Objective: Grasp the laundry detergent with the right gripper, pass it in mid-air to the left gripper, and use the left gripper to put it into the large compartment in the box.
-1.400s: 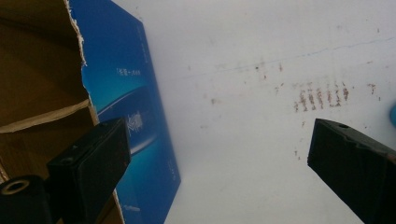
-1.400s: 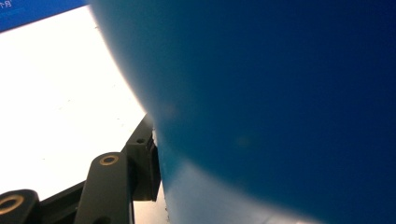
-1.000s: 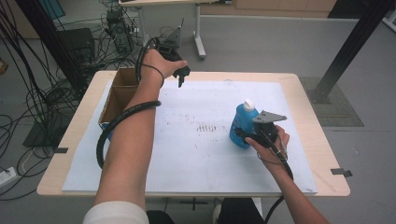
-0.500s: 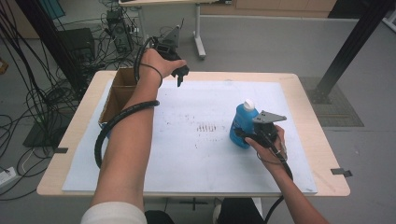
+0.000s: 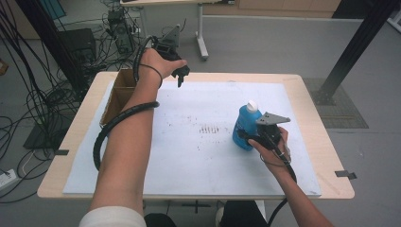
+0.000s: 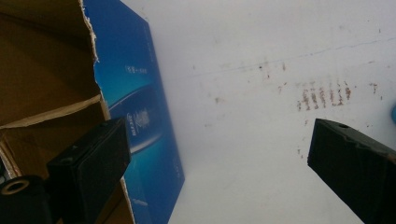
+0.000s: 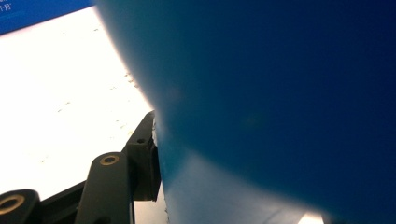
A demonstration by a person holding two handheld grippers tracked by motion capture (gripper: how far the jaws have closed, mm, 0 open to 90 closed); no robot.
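Right tongs [image 5: 247, 137] are clamped on the blue bottle [image 5: 246, 124], low on its body, right of centre in the high view. It stands upright with its white cap [image 5: 252, 105] on. It looks like smooth, rigid plastic, likely slippery and weighty if full, so that low, wide hold seems wise. Left tongs [image 5: 180, 78] hang with jaws apart, empty, at upper left beside the cardboard box [image 5: 116, 96]. Bare white mat [image 5: 189, 156] lies between; the tabletop [image 5: 326, 142] edge runs close on the right.

A pale wooden table [image 5: 312, 101] carries a stained white sheet [image 5: 208, 156], with a blue bottle [image 5: 245, 124] standing upright at its right and an open cardboard box [image 5: 118, 92] at the far left
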